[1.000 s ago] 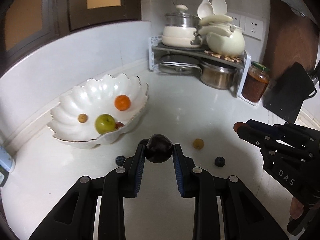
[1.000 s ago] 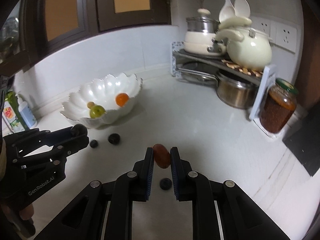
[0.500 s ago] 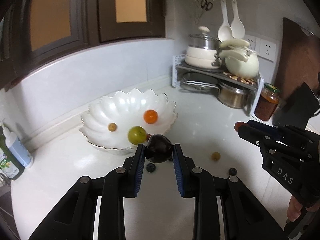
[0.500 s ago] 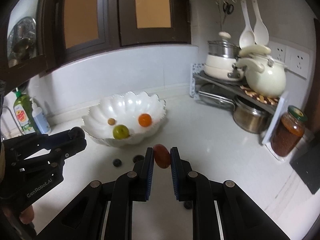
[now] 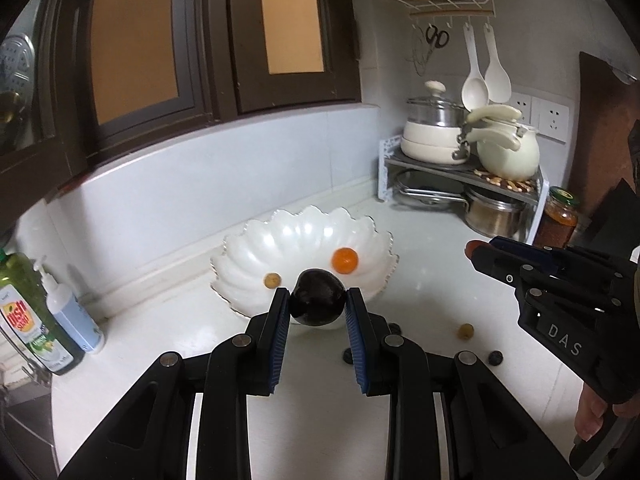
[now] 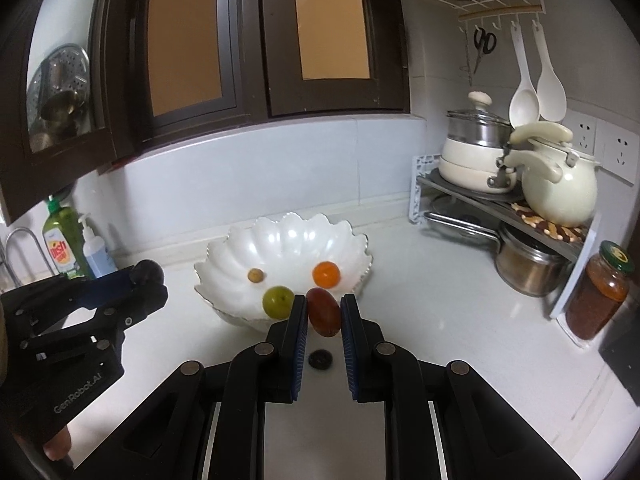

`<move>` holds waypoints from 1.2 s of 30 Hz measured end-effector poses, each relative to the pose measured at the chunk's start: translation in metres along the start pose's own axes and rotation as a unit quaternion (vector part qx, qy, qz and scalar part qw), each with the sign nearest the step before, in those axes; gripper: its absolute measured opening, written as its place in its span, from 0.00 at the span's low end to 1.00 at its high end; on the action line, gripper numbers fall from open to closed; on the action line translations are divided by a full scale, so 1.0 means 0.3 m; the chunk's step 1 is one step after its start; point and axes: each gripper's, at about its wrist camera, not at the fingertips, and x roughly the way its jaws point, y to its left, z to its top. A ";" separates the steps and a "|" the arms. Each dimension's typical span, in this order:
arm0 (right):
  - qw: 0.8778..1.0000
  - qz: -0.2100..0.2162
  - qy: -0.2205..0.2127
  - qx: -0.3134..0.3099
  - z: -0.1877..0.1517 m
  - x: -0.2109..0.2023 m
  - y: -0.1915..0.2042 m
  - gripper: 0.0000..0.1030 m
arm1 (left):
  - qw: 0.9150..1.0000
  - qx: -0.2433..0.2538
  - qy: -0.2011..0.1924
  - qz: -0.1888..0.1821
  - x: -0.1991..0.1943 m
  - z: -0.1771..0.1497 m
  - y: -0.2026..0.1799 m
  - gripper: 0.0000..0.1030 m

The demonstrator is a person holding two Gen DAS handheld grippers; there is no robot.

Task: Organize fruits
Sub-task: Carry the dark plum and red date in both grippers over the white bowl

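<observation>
- left gripper (image 5: 318, 308) clamped on a dark plum (image 5: 318, 303) — right in front of the white bowl (image 5: 256, 248)
- orange fruit (image 5: 345, 261) sits in the bowl
- right gripper (image 5: 474, 249) pinches something reddish

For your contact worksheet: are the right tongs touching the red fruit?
Touching. In the right wrist view both pads of the right tongs press the red fruit, held clear of the counter.

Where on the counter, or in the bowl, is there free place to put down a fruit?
Bare counter lies between the white bowl and the pot rack. The bowl's back half is free; its front holds an orange fruit, a green fruit and a small yellow one. In front of the bowl it is crowded with small dark berries.
</observation>
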 end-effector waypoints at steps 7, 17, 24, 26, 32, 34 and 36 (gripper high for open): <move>1.000 0.001 -0.008 -0.002 0.050 0.038 0.040 0.18 | 1.000 -0.004 -0.007 0.012 0.012 0.031 0.054 0.28; 1.000 0.009 0.008 0.001 0.109 0.150 0.078 0.18 | 1.000 -0.017 -0.004 0.023 0.091 0.093 0.124 0.28; 1.000 0.004 0.019 -0.007 0.159 0.247 0.099 0.18 | 0.999 -0.012 0.000 0.031 0.155 0.134 0.155 0.28; 1.000 0.007 0.023 -0.008 0.172 0.268 0.103 0.18 | 0.999 -0.013 0.004 0.031 0.177 0.143 0.167 0.28; 0.999 0.012 0.042 -0.011 0.216 0.369 0.109 0.18 | 0.999 -0.018 0.021 0.029 0.269 0.174 0.195 0.28; 0.999 0.015 0.050 -0.010 0.230 0.405 0.109 0.18 | 0.999 -0.019 0.029 0.028 0.301 0.182 0.203 0.28; 0.998 0.013 0.058 -0.013 0.242 0.440 0.110 0.18 | 0.999 -0.020 0.038 0.026 0.337 0.189 0.210 0.28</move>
